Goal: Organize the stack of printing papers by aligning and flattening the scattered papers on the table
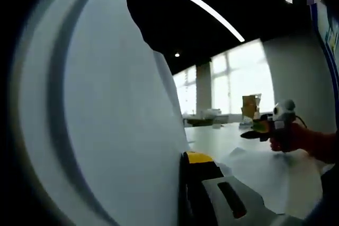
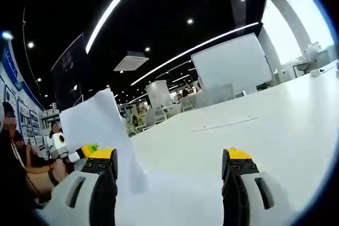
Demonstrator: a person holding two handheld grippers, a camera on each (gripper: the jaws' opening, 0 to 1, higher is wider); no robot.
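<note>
1. One white desk (image 2: pixel 254 130) carries everything and runs far back toward a wall of bright windows in the left gripper view; its surface is pale and glossy.
2. A large sheet of white printing paper (image 1: pixel 106 120) stands lifted off the desk, close against the left camera and covering the left half of that view; its upper edge is torn-looking and uneven.
3. In the right gripper view the same lifted sheet (image 2: pixel 98 125) shows as a tilted white panel raised above the near edge of the desk, with its lower corner coming down just beside the left jaw of the right tongs.
4. More loose paper (image 1: pixel 270 175) lies flat on the desk, spread toward the near edge under and around the right tongs as the left gripper view shows them.
5. The left tongs (image 1: pixel 183 194) have the lifted sheet pressed against the inner face of the one jaw that shows, a grey jaw with a yellow tip; the other jaw is hidden behind the paper, so I cannot tell how far they are closed.
6. The right tongs (image 2: pixel 169 168) stand wide open above the desk, jaws well apart, holding nothing.
7. The right tongs (image 1: pixel 253 133) also show in the left gripper view, held in a person's hand (image 1: pixel 288 138) over the flat paper.
</note>
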